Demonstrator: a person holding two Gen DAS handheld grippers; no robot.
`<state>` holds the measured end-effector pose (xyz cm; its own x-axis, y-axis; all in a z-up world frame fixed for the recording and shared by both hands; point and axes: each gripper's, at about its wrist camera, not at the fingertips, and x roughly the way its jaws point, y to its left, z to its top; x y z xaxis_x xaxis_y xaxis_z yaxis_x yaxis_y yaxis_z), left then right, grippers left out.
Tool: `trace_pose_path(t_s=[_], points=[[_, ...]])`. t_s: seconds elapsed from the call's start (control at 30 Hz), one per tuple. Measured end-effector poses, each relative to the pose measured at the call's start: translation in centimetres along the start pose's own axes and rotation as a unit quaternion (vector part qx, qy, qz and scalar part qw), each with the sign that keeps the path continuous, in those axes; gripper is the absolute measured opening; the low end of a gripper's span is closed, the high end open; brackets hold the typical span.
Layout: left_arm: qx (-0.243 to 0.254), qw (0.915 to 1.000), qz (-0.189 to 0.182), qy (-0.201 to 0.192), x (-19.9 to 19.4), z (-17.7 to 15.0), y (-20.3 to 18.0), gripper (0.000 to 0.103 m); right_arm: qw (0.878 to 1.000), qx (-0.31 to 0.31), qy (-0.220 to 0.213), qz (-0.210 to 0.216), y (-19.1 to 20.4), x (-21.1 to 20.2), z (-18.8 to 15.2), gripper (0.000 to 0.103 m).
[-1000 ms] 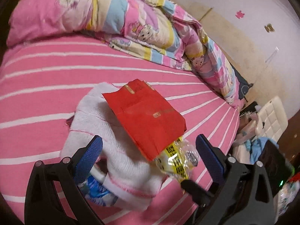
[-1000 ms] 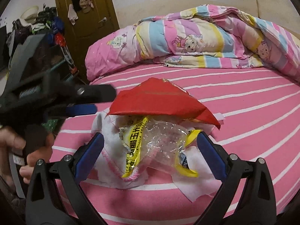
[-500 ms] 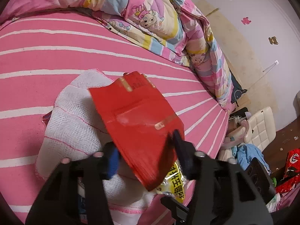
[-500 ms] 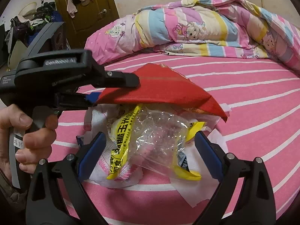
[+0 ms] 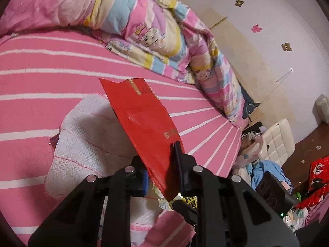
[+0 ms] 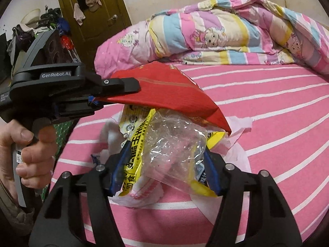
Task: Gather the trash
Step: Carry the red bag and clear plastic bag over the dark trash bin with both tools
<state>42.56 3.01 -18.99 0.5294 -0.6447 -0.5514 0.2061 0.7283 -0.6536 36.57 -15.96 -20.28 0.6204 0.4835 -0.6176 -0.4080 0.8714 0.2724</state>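
Both jaws have just been closing: the left hand-held gripper (image 5: 160,170) now pinches the near edge of the red envelope (image 5: 144,123), where a second ago it stood wide behind the pile; the right hand-held gripper (image 6: 164,168) has narrowed around the clear and yellow plastic wrapper (image 6: 170,150), its blue pads at the wrapper's sides, though I cannot tell whether they press yet. All of it lies on the pink striped bed (image 6: 267,123), heaped on a white gauze cloth (image 5: 86,135) with tissue beneath. To do this well, I judge, the left should lift the envelope straight clear so nothing drags; the right should finish closing low on the wrapper's bunched middle, since slick film slips from a shallow bite; the cloth should stay down.
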Motion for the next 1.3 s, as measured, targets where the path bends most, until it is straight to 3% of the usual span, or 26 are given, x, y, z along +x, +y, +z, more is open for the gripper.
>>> trace_pose_path(t_s=[0.47,0.73,1.03,1.3], points=[[0.019,0.9991,0.005,-0.037,-7.9,-2.8,-5.7,0.014,1.000,-0.012,-0.006,-0.020,3.4,-7.6,-1.3,0.064],[0.039,0.9975,0.010,-0.057,-12.8,-4.4,-9.7,0.006,1.000,0.003,-0.007,-0.021,4.2,-13.8,-3.9,0.064],[0.053,0.9969,0.021,-0.055,-15.3,-8.7,-13.1,0.005,0.999,0.004,-0.039,-0.037,5.7,-20.9,-5.1,0.064],[0.069,0.9973,-0.007,-0.023,-14.5,-13.5,-16.8,0.005,0.996,0.025,-0.045,-0.073,4.4,-26.4,-8.7,0.064]])
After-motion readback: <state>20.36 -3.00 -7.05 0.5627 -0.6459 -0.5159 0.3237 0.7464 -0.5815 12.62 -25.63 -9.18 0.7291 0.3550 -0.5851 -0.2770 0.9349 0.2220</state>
